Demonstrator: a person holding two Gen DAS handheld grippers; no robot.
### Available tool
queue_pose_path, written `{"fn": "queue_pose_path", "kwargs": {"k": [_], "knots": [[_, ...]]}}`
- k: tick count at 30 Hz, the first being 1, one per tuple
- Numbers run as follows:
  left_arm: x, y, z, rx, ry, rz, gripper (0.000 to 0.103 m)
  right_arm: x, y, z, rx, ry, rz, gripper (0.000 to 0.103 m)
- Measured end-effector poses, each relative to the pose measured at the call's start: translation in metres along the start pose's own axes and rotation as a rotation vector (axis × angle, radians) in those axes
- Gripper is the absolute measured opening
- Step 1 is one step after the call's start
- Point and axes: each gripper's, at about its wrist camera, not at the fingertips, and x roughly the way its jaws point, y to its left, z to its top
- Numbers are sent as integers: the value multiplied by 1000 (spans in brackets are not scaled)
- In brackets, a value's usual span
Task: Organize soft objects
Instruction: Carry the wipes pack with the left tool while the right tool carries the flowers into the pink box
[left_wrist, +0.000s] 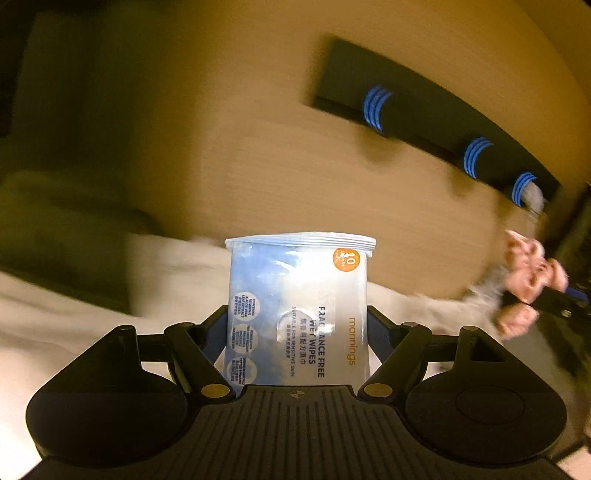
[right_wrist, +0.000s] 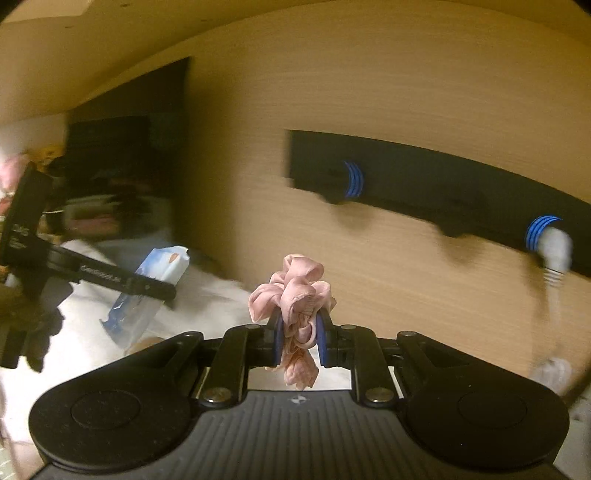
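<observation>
My left gripper (left_wrist: 297, 317) is shut on a blue-and-white pack of wet wipes (left_wrist: 299, 306), which stands upright between its fingers above white bedding. The same pack (right_wrist: 147, 291) shows at the left of the right wrist view, clamped in the left gripper (right_wrist: 162, 288). My right gripper (right_wrist: 299, 332) is shut on a pink satin scrunchie (right_wrist: 295, 291), bunched between the blue pads. That scrunchie (left_wrist: 528, 284) also appears at the right edge of the left wrist view. Both grippers face a wooden wall with a black hook rail (right_wrist: 424, 184).
The hook rail (left_wrist: 436, 110) has pegs with blue rings (right_wrist: 352, 181). A grey cloth item (right_wrist: 554, 251) hangs from the right peg. White bedding (left_wrist: 74, 314) lies below. A dark shelf with clutter (right_wrist: 107, 177) is at the left.
</observation>
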Motion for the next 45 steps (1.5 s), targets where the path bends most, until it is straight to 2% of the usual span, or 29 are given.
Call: {"fn": "queue_pose_path", "kwargs": {"k": [7,11,14,18,20,24,29,34,39,42,45], "knots": [[71,-101,-25,130,170,-209,81,-6,-53,-37,65,35,-151,17],[104,-144,-50,215,269,-268,81,-10,-76,-62,116,60,-199,17],[127,-167,-71,273,319,-270,81,2,-86,-69,142,80,-212,18],[152,-178,-91,289,347,-237,81,9,-94,-79,172,107,-211,18],[167,-182,-97,285,349,-195,81,13,-97,-85,183,123,-215,18],[190,-182,-102,340,363,-109,81,22,-102,-94,203,158,-217,18],[205,-175,-103,312,405,-129,83,34,-105,-101,215,197,-213,18],[197,-166,-97,259,401,-165,82,41,-103,-102,218,209,-198,18],[154,-154,-85,229,321,-209,78,47,-103,-104,236,232,-170,18],[134,-151,-78,225,279,-233,78,58,-103,-109,265,268,-132,18],[124,-153,-79,262,282,-215,76,74,-106,-116,329,325,-65,18]]}}
